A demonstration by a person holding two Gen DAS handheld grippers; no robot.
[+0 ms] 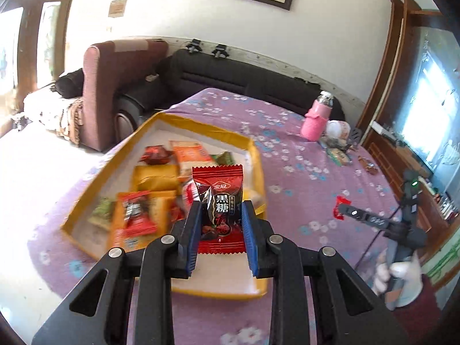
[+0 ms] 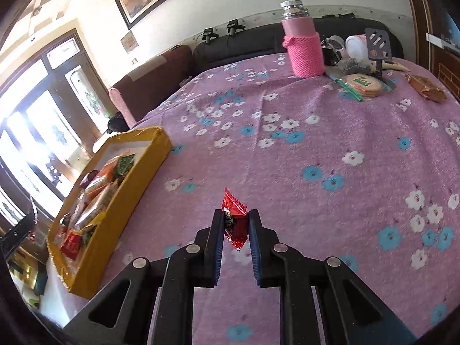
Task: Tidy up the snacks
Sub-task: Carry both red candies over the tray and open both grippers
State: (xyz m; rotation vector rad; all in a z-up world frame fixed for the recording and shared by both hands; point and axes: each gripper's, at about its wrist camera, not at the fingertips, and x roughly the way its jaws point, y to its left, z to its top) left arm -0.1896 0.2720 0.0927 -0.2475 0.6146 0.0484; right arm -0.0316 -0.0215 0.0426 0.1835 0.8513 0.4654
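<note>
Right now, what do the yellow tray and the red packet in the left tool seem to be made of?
Yellow tray: probably cardboard wrapped in glossy yellow tape; creased, shiny walls. Red packet: likely thin plastic film, glossy; zigzag sealed edges and crinkles.

tablecloth (image 2: 287,155): pink floral cloth, fuzzy, matt
box (image 1: 109,169): yellow taped cardboard walls, slight sheen
red wrapper (image 1: 220,201): over box, glossy crinkled foil-plastic
bottle (image 2: 302,49): far side of tablecloth, pink knitted sleeve, shiny metal cap
sofa (image 1: 230,72): behind tablecloth, black, smooth
</note>
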